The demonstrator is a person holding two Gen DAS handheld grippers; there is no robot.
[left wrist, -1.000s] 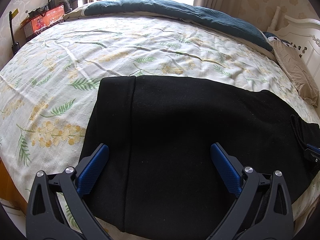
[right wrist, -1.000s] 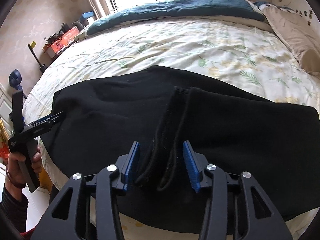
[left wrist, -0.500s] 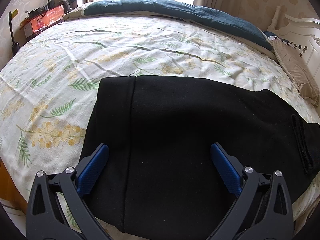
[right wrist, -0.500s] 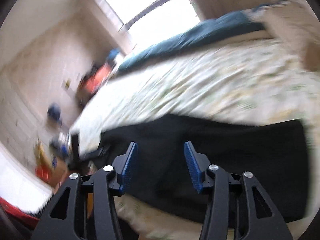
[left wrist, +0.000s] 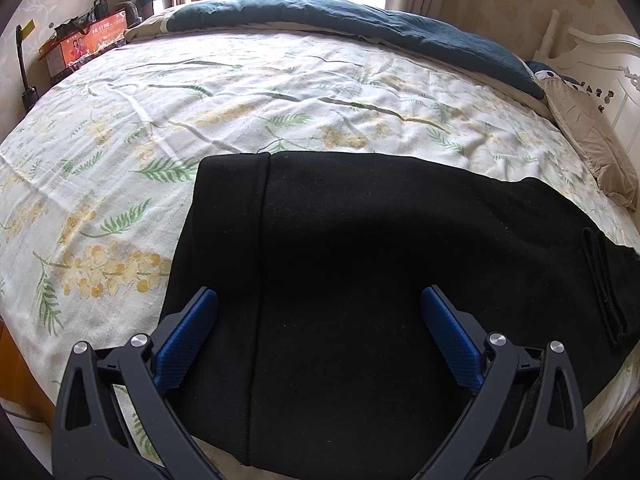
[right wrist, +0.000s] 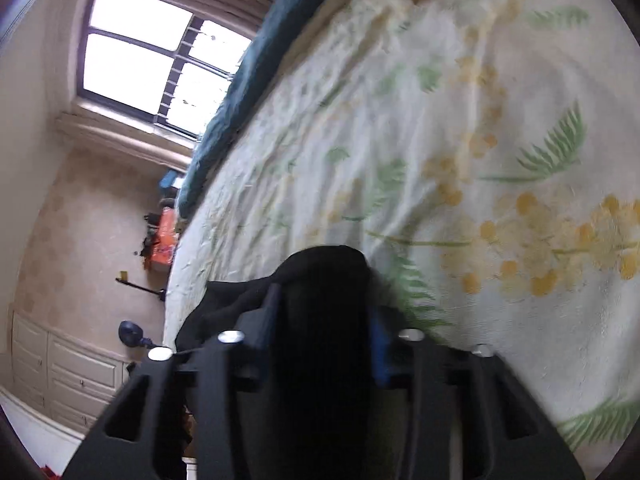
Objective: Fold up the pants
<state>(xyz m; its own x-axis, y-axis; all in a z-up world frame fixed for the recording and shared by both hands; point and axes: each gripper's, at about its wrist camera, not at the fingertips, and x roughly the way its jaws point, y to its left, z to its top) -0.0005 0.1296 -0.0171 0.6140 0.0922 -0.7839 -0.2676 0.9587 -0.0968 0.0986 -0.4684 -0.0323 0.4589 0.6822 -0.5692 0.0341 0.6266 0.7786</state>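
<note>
Black pants (left wrist: 360, 240) lie flat across the near side of the bed, folded lengthwise, with a ribbed cuff (left wrist: 600, 284) at the right end. My left gripper (left wrist: 320, 312) is open and empty, hovering over the left part of the pants. In the right wrist view the camera is rolled on its side. My right gripper (right wrist: 324, 312) is shut on a bunched fold of the black pants (right wrist: 324, 272), held above the floral sheet. The rest of the fabric hangs to the left (right wrist: 224, 304).
The bed has a floral sheet (left wrist: 240, 92), a dark teal duvet (left wrist: 360, 20) at the far side and a beige pillow (left wrist: 588, 136) by the white headboard (left wrist: 608, 60). An orange box (left wrist: 88, 48) and window lie beyond.
My right gripper has left the cuff at the right end, swung and rolled sideways, and now grips a bunch of the pants. The left gripper has stayed still and open.
</note>
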